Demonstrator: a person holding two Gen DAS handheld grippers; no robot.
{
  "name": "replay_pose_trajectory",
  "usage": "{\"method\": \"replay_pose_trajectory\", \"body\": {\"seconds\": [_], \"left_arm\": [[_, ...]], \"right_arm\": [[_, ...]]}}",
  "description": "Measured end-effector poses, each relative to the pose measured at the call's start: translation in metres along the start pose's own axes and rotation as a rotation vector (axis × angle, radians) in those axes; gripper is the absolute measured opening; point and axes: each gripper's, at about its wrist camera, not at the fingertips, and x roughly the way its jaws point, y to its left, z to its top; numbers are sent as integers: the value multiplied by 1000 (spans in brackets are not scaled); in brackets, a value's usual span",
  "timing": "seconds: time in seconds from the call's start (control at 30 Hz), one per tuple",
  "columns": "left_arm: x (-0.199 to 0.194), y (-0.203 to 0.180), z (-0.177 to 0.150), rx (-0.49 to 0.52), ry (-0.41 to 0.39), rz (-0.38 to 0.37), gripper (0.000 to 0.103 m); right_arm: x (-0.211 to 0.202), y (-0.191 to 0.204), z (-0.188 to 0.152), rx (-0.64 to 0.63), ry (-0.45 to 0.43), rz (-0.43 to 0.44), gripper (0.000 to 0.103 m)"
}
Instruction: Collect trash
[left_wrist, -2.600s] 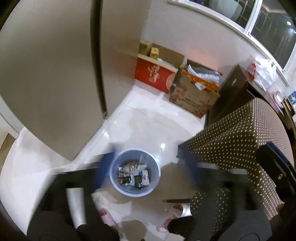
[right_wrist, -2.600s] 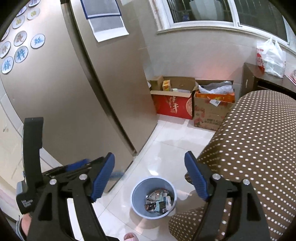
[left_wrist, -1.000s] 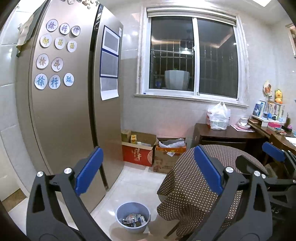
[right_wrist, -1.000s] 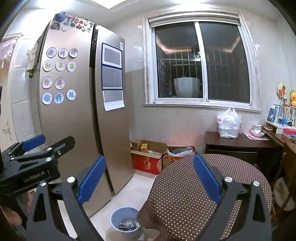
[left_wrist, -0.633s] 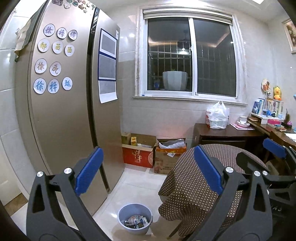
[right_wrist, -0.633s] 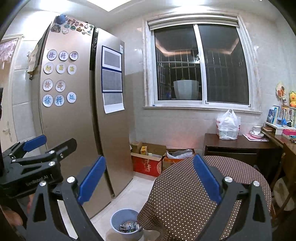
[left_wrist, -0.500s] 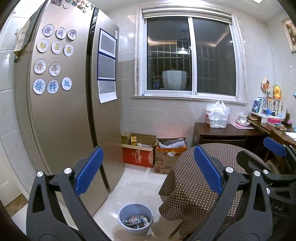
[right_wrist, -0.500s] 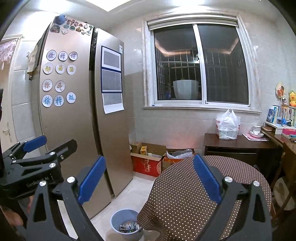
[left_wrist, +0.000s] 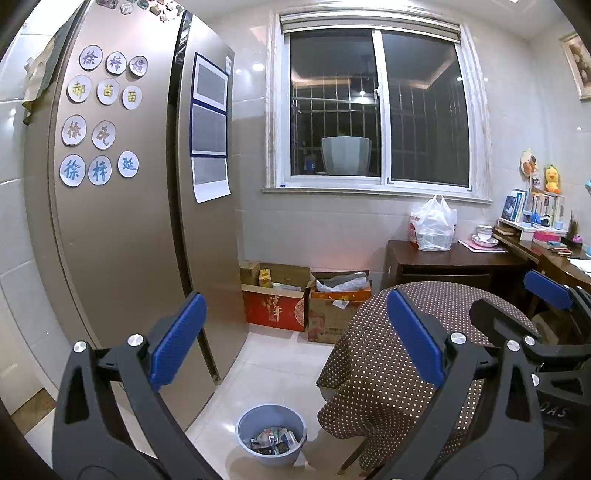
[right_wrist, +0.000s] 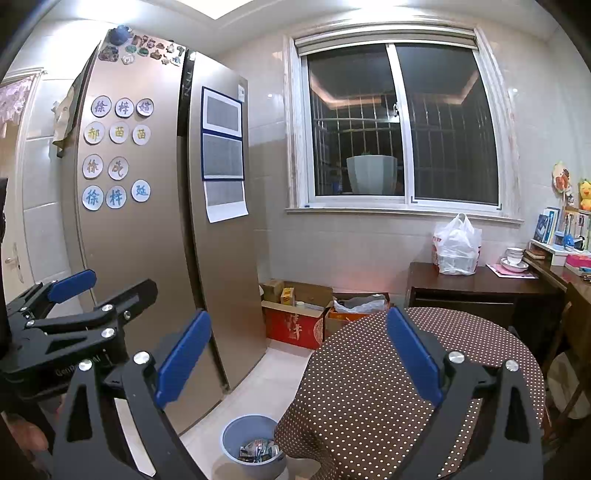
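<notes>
Trash: crumpled wrappers and packets (left_wrist: 272, 442) lie in the bottom of the bin, a loose heap, none above the rim.
Bin: round blue-grey bucket (left_wrist: 243, 432) on the pale tiled floor (left_wrist: 273, 369), just beside the hanging edge of the tablecloth, near the foot of the fridge; in the right wrist view the cloth hides its right rim (right_wrist: 231, 435).
Left gripper (left_wrist: 295, 341): held high, level, facing the window; blue-padded fingers (left_wrist: 177, 339) spread wide, nothing between them.
Right gripper (right_wrist: 297, 354): same height and heading, just right of the left one; fingers (right_wrist: 412, 356) spread wide, empty.
Round desk: brown cloth with white dots (left_wrist: 399, 354), draped low, top bare where seen.
Fridge: tall, two-door, metallic (left_wrist: 122, 240); round paper discs with characters (left_wrist: 99, 122) on the left door, printed sheets (left_wrist: 209, 129) on the right door.
Boxes: red carton (left_wrist: 275, 304) and brown carton (left_wrist: 334, 314) side by side against the wall under the window, both open.
Side desk: dark wood (left_wrist: 443, 258), white plastic bag (left_wrist: 432, 225) upright on it, bowls (left_wrist: 484, 236) beside.
Window: dark outside, barred (left_wrist: 376, 107), pale pot (left_wrist: 345, 155) on the outer ledge.
</notes>
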Motion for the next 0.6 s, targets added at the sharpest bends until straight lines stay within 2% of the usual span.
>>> {"method": "replay_pose_trajectory", "body": {"seconds": [0.6], "left_arm": [[9, 4, 0, 2, 13, 5, 96]], "right_arm": [[11, -3, -1, 18, 20, 10, 94]]}}
